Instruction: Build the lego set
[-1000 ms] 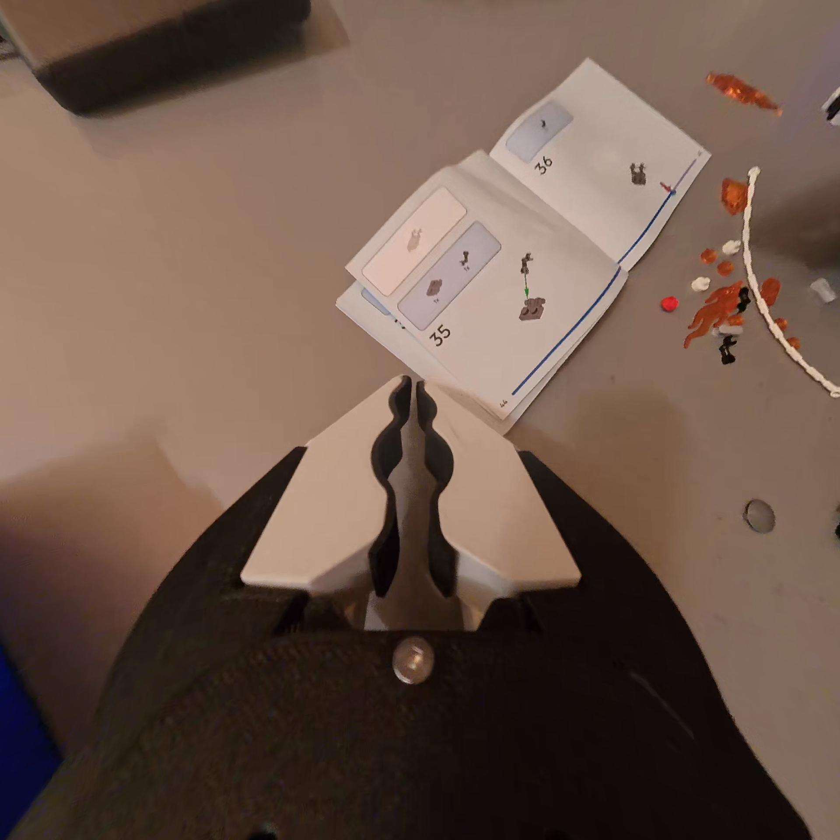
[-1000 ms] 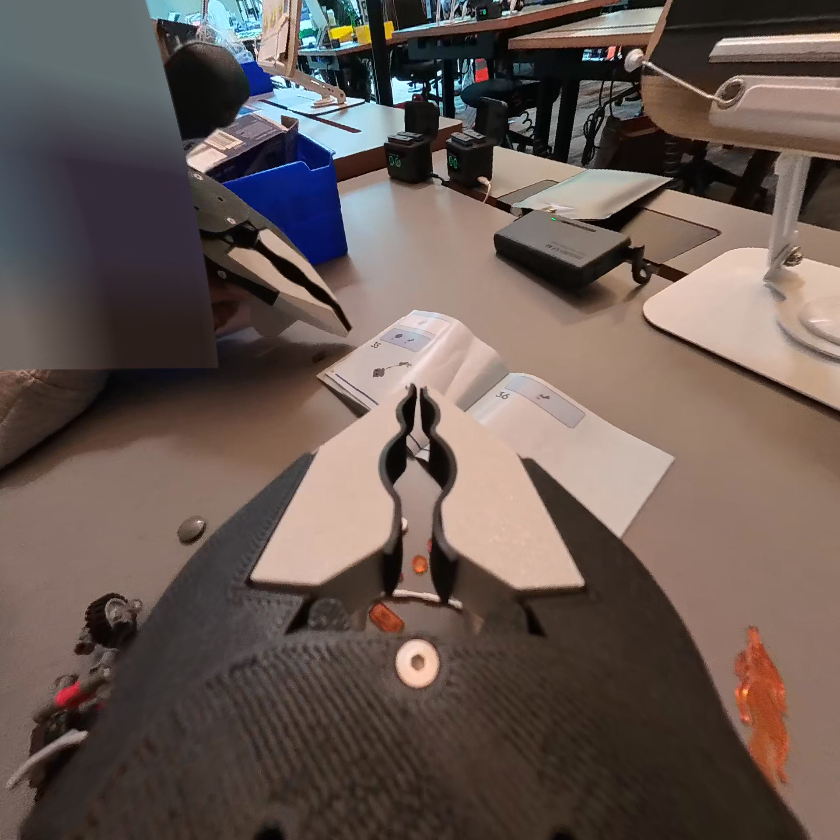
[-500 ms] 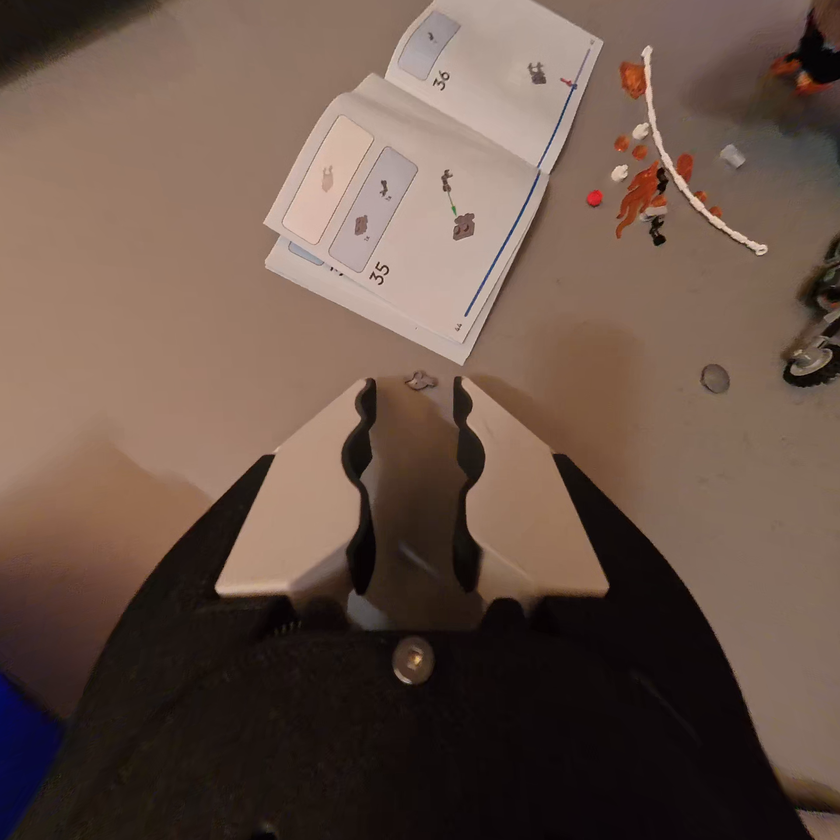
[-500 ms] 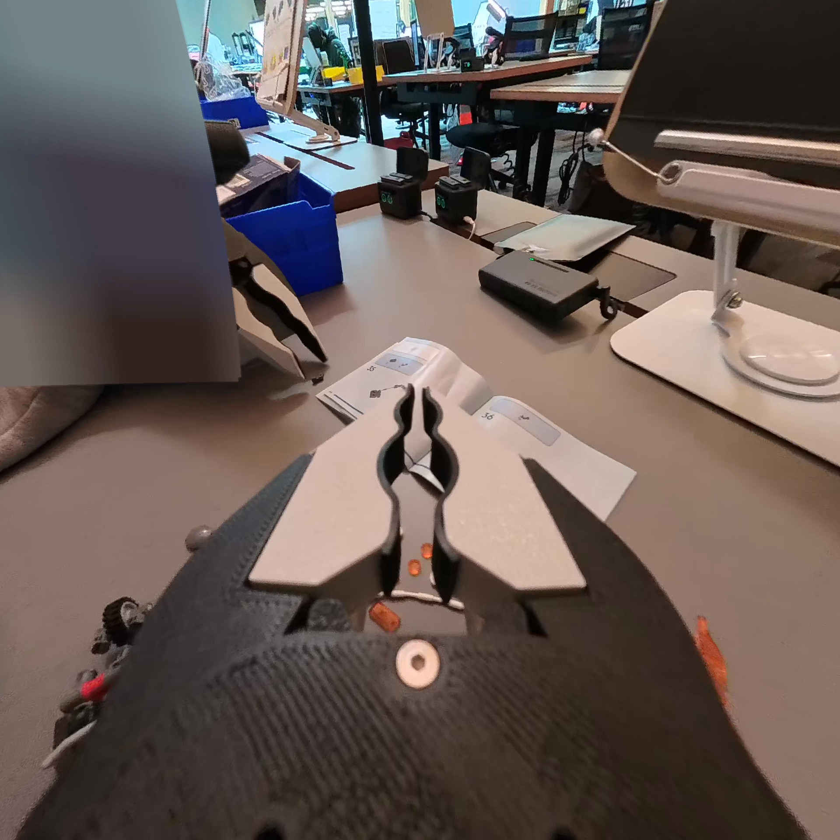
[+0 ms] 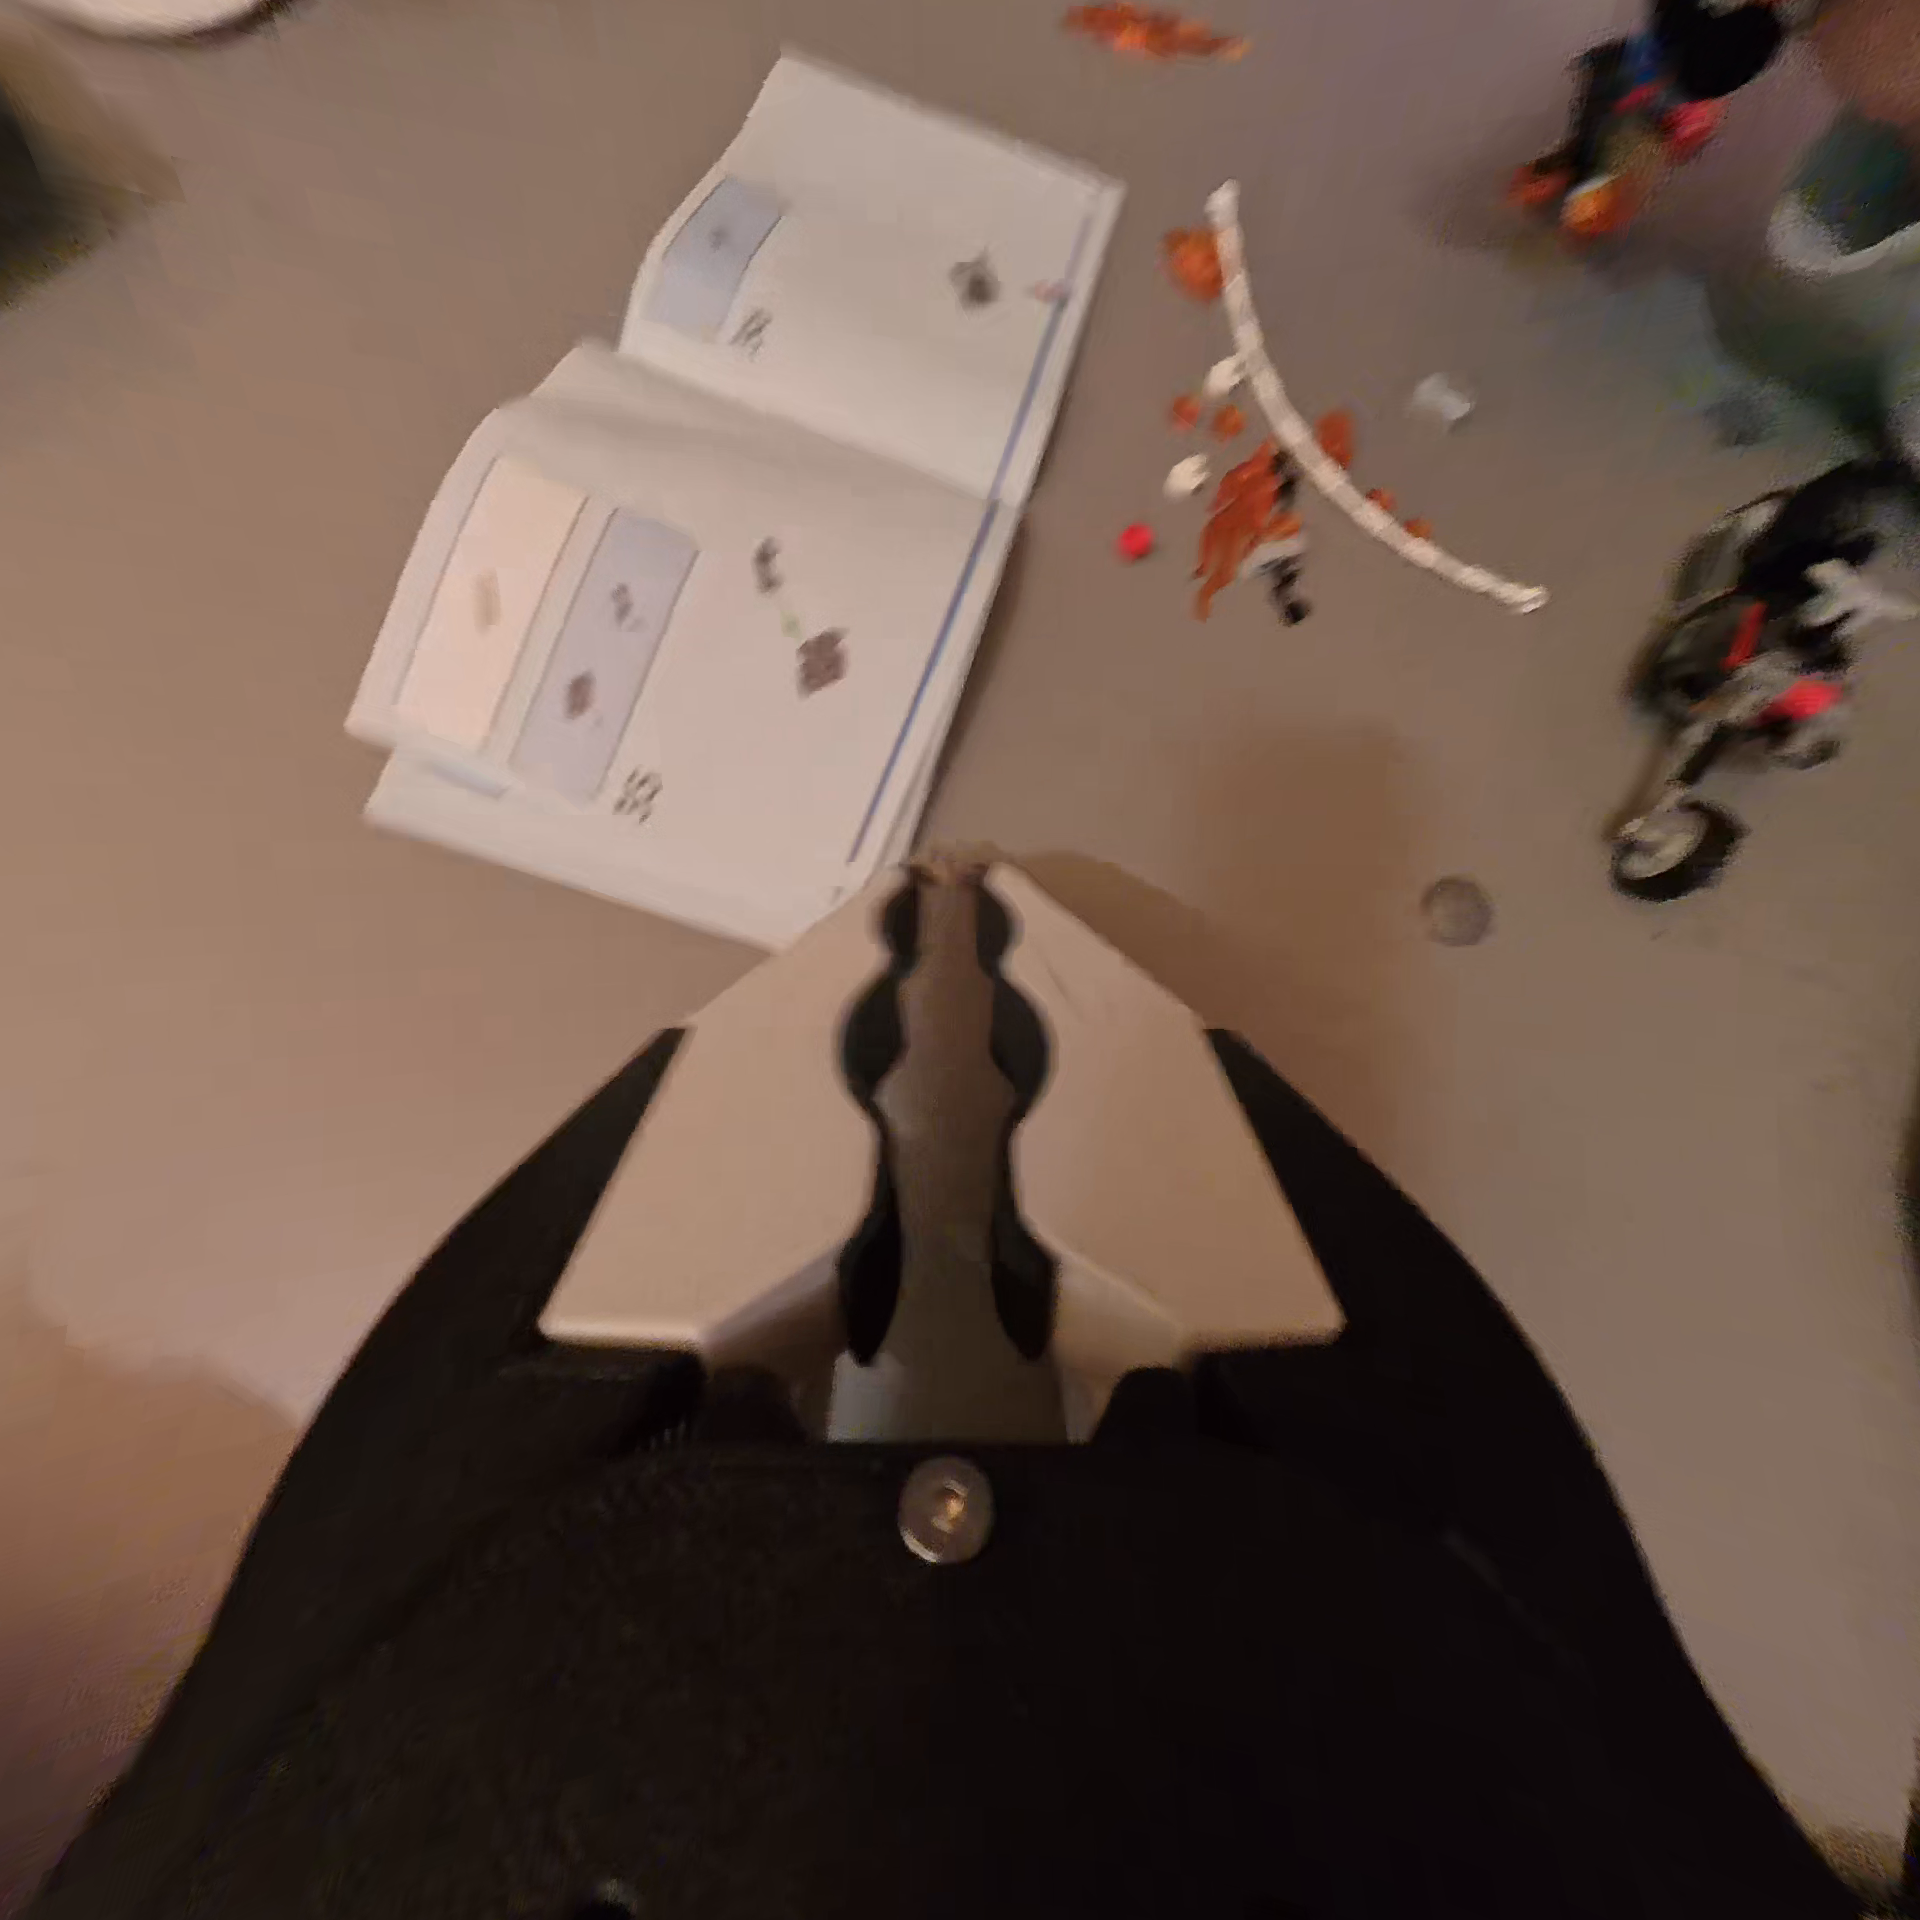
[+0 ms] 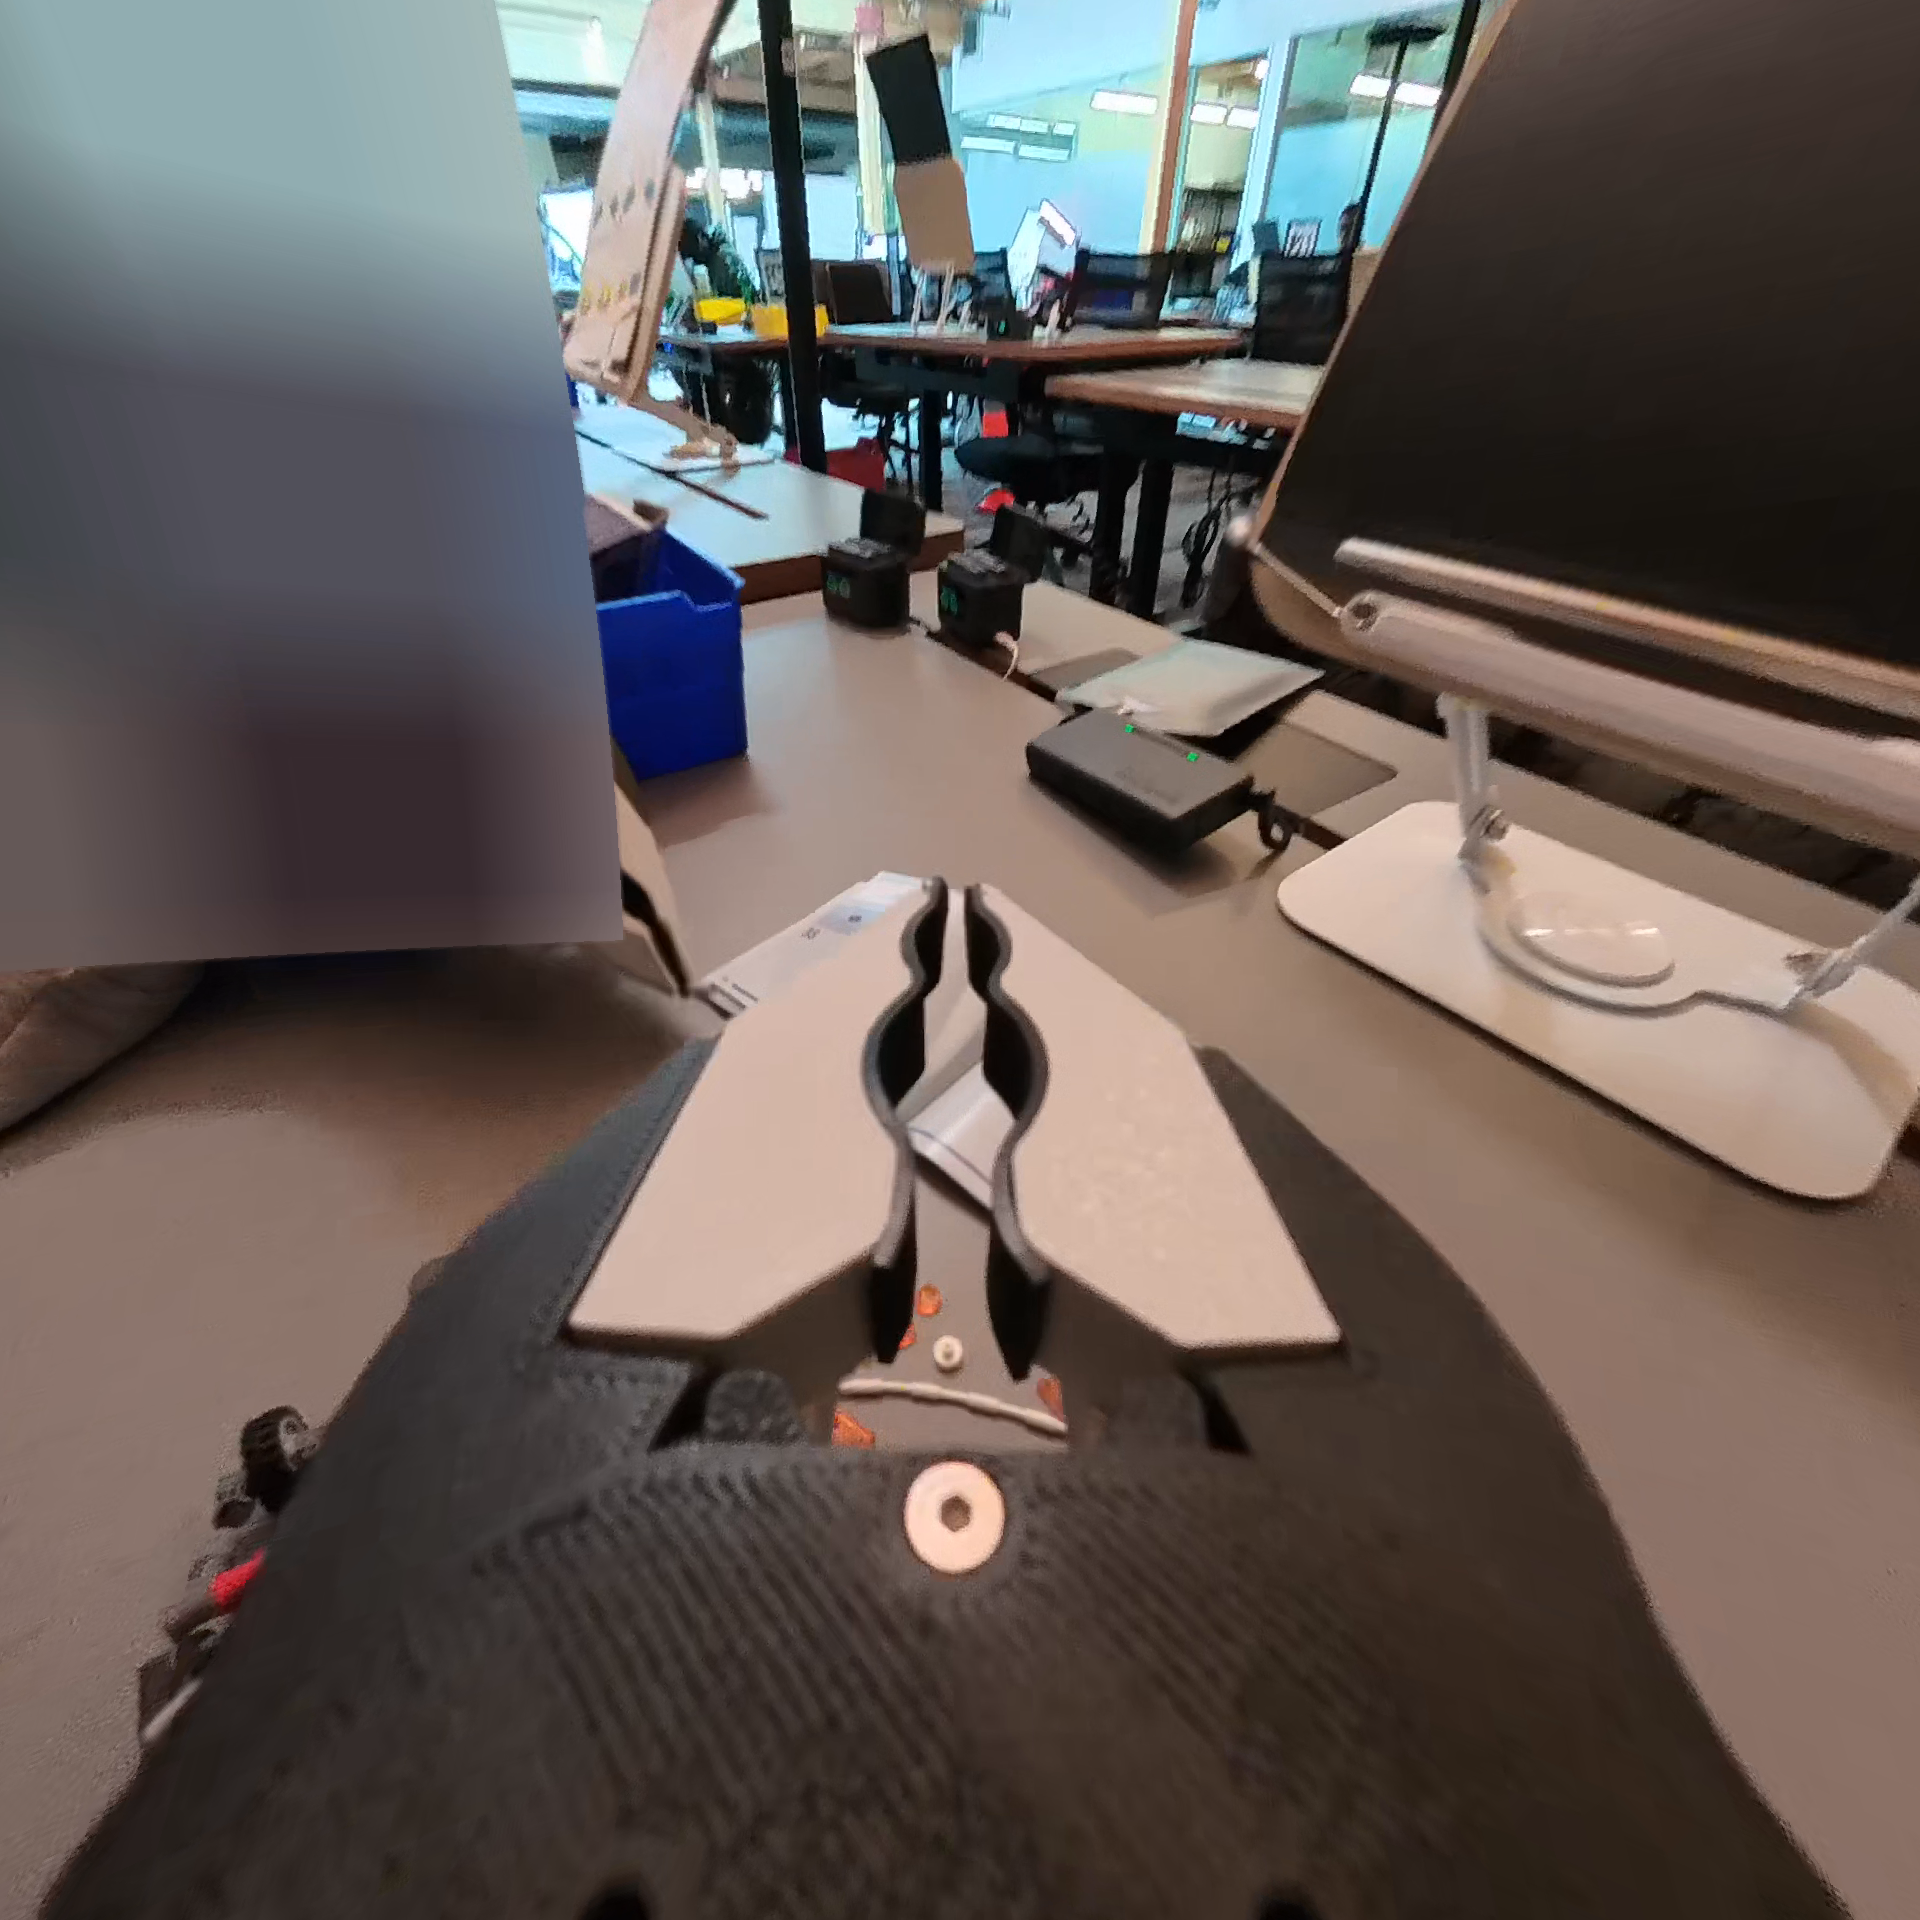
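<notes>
In the left wrist view my left gripper [image 5: 951,871] is shut on a small grey lego piece [image 5: 943,860], pinched at the very tips just above the table by the near corner of the open instruction booklet [image 5: 727,540]. Loose orange flame pieces [image 5: 1242,514], a red stud [image 5: 1135,541] and a white chain [image 5: 1299,426] lie to the right. A part-built grey motorcycle [image 5: 1756,665] stands at the far right. My right gripper [image 6: 956,894] is shut and empty, held above the booklet [image 6: 821,935]. Orange pieces [image 6: 925,1304] show under it.
A round grey disc [image 5: 1455,911] lies on the table near the motorcycle. Another small dark and orange model [image 5: 1631,114] sits at the back right. A blue bin [image 6: 675,675], a black box [image 6: 1132,779] and a white stand base [image 6: 1558,1018] stand behind the booklet. The gap from one gripper's tips to the other's is roughly 20 cm. Between my left fingertips and the red stud [image 5: 1135,541] there is roughly 11 cm.
My left gripper opened around the small grey piece by the booklet's corner and has now shut on it. My right gripper stayed shut and tilted upward.
</notes>
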The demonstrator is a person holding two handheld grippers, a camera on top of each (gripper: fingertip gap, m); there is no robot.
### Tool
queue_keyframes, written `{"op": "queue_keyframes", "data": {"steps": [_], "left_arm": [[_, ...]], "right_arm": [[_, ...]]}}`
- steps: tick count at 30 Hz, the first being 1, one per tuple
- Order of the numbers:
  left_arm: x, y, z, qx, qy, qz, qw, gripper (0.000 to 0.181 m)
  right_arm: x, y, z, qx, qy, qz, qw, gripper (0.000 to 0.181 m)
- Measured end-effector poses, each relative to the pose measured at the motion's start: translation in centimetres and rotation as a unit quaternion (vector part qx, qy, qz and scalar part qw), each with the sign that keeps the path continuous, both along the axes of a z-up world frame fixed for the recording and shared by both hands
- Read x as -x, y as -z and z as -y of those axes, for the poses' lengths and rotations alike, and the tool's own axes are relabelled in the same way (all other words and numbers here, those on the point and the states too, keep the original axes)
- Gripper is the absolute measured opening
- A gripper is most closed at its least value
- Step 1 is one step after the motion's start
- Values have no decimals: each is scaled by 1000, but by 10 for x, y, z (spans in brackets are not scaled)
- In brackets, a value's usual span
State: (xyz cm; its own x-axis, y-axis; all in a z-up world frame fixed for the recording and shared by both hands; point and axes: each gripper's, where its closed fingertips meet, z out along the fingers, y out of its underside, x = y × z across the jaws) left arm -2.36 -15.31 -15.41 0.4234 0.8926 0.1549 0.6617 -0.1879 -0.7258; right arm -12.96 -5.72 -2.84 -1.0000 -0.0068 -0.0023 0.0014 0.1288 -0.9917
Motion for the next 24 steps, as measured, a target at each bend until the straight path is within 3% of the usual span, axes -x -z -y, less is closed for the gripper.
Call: {"op": "queue_keyframes", "data": {"steps": [1,8,12,16,20,24], "left_arm": [[3,-6,-12,-5,15,-14,1000,0],[18,-2,-62,35,60,-28,997,0],[17,1,-54,23,50,-22,998,0],[17,-4,-44,-15,35,-29,999,3],[17,-9,-45,-26,37,-40,998,7],[16,-1,-48,1,45,-28,999,9]], "right_arm": [[0,-6,-4,10,4,-5,1000,1],[0,-32,-38,69,27,-23,997,0],[15,-28,-57,81,54,-22,995,0],[23,-39,-70,131,52,34,989,0],[18,-37,-66,137,24,81,987,3],[15,-30,-60,115,31,58,991,2]]}}
